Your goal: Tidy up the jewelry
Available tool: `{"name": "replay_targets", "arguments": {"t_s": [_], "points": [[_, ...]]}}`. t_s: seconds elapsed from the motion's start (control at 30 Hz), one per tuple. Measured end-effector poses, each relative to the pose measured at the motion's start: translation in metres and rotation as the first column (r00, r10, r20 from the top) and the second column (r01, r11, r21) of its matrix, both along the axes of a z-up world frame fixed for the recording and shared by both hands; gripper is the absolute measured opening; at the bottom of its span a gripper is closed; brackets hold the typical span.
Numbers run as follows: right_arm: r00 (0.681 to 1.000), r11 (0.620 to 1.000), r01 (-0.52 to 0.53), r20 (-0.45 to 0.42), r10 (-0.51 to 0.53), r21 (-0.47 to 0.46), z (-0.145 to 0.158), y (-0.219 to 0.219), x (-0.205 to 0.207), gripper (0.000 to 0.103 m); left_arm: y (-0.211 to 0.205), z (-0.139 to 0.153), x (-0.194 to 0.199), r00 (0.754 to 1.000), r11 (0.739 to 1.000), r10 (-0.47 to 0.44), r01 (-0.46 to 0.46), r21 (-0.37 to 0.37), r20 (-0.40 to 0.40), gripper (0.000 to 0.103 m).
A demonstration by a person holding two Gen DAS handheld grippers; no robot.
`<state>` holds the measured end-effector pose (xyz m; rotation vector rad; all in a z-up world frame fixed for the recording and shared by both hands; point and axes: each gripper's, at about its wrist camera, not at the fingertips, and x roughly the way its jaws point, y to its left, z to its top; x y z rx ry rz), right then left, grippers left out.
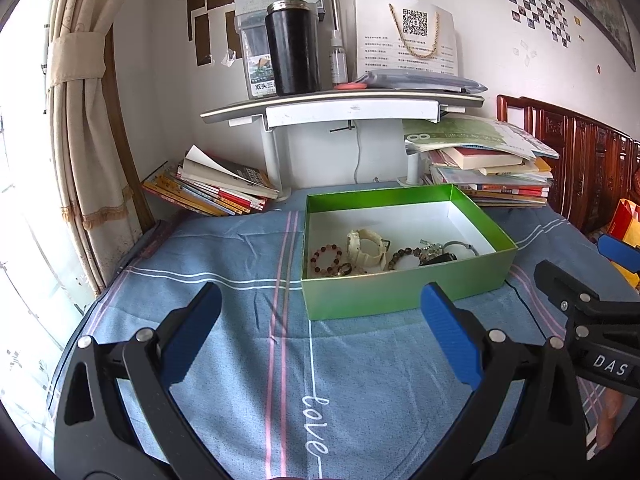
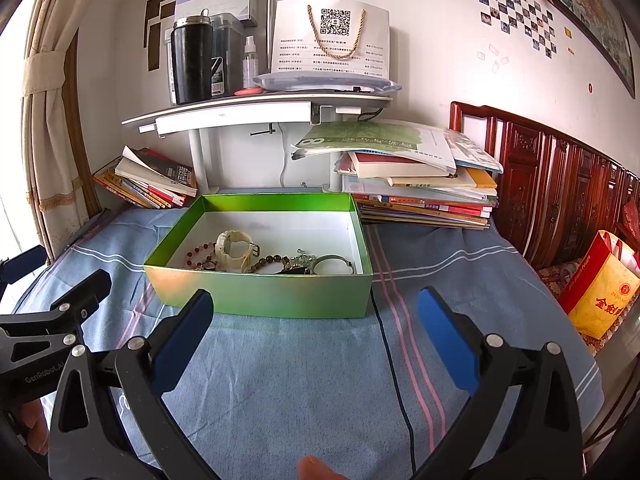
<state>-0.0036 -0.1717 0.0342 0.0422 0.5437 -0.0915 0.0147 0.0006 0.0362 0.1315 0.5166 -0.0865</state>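
Note:
A green box [image 1: 400,294] [image 2: 260,292] with a white inside stands on the blue cloth. In it lie a cream watch [image 1: 366,246] [image 2: 234,250], a reddish bead bracelet [image 1: 326,260] [image 2: 200,254], a dark bead bracelet [image 1: 400,258] [image 2: 268,262], a silver bangle [image 2: 334,262] and small dark pieces. My left gripper [image 1: 320,312] is open and empty, in front of the box's left part. My right gripper [image 2: 316,316] is open and empty, in front of the box's right part. Each gripper shows at the other view's edge.
Book stacks lie behind the box at left [image 1: 212,188] and right [image 1: 488,168]. A white shelf [image 1: 344,106] above holds a black tumbler [image 1: 292,48], a spray bottle and a paper bag. A wooden headboard [image 2: 560,184] and a red-yellow bag [image 2: 600,296] are at right.

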Motion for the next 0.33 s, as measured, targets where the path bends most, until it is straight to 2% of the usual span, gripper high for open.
{"name": "replay_targets", "arguments": {"t_s": [0.33], "points": [[1.0, 1.0, -0.002, -0.008, 0.002, 0.003, -0.002, 0.0009, 0.0016, 0.1, 0.0035, -0.0012, 0.0001, 1.0, 1.0, 0.002, -0.002, -0.019, -0.013, 0.099]]}}
